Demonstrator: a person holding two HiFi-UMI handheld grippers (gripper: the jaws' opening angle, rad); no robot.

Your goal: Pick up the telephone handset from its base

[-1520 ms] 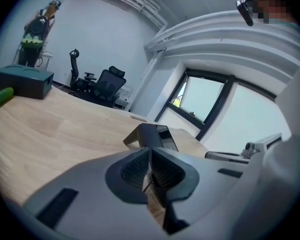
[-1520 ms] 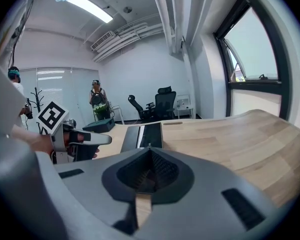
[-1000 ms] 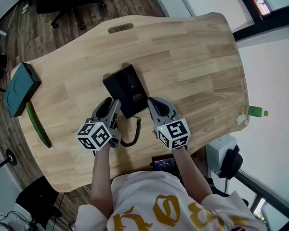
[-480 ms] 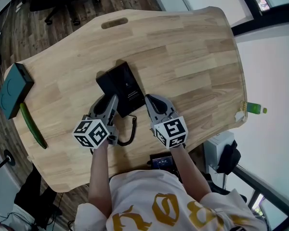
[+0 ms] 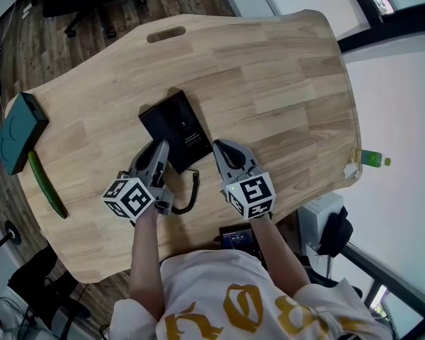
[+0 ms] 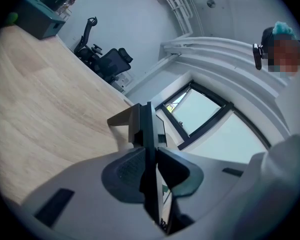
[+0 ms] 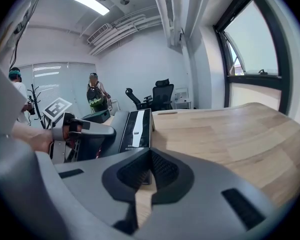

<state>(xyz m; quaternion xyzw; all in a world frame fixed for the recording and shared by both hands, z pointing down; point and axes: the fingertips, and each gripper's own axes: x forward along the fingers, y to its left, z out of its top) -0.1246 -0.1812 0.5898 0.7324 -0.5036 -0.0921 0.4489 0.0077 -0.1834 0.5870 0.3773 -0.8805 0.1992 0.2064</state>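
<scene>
Closing just now, my left hand-held gripper (image 5: 159,151) pinches the handset (image 5: 154,127), which lies on its base (image 5: 190,129) on the counter (image 5: 283,83); the right hand-held gripper (image 5: 224,151) is closed on nothing, so I fear the cord (image 5: 191,198) dragging the base.

One table (image 5: 283,69), one telephone (image 5: 178,127), one teal box (image 5: 18,133) at nine o'clock, one cucumber (image 5: 46,184), two grippers: left gripper (image 5: 160,149), right gripper (image 5: 221,149).

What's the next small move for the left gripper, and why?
Likely a short straight lift of the left gripper. Its fingers have just been closing and now press both sides of the handset, which is not yet off the base. The coiled cord lies slack, so a small rise shouldn't tug it.
</scene>
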